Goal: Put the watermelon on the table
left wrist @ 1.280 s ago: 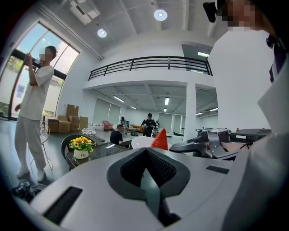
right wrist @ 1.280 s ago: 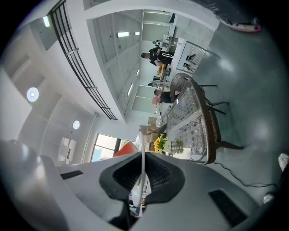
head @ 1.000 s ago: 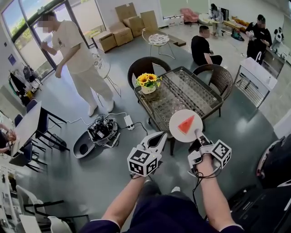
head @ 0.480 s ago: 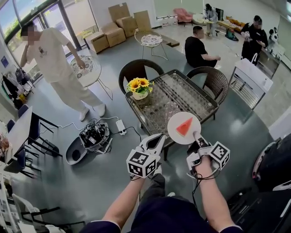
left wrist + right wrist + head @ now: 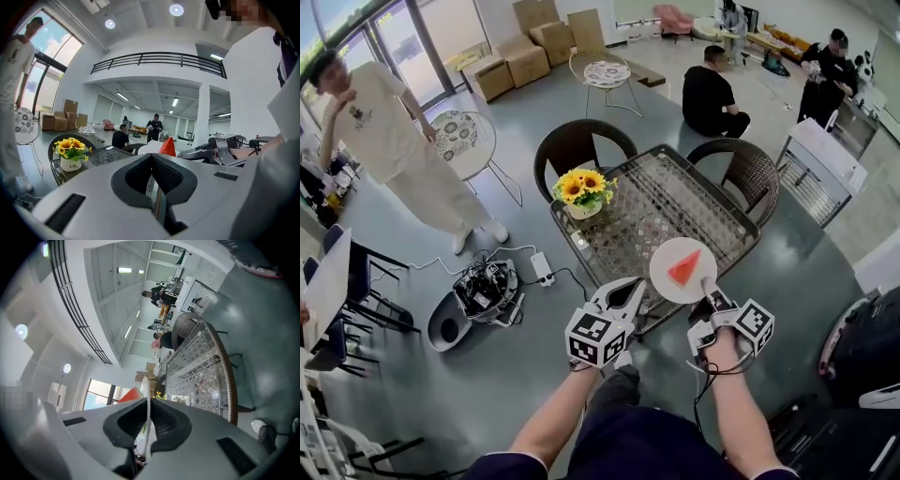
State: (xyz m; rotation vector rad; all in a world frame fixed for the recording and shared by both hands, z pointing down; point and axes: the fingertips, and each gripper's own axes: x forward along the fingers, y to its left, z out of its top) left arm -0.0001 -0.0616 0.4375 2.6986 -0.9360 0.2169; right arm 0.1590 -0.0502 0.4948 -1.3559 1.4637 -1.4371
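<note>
A red watermelon slice (image 5: 683,268) lies on a round white plate (image 5: 667,282). My right gripper (image 5: 707,285) is shut on the plate's near rim and holds it level above the near edge of the glass-topped wicker table (image 5: 675,192). In the right gripper view the plate's rim (image 5: 148,401) runs as a thin white line between the jaws, with the watermelon slice (image 5: 128,396) behind it. My left gripper (image 5: 628,286) hangs just left of the plate, shut with nothing in it. The left gripper view shows the watermelon slice's tip (image 5: 168,147) beyond the jaws.
A pot of sunflowers (image 5: 584,192) stands at the table's left corner. Wicker chairs (image 5: 574,145) (image 5: 750,169) ring the table's far side. A person (image 5: 394,141) stands at the left. A power strip (image 5: 542,268) and a device with cables (image 5: 483,286) lie on the floor.
The table has come closer, and the plate with the watermelon now hangs over its near edge. Both grippers keep their hold and pose. The standing person has shifted left.
</note>
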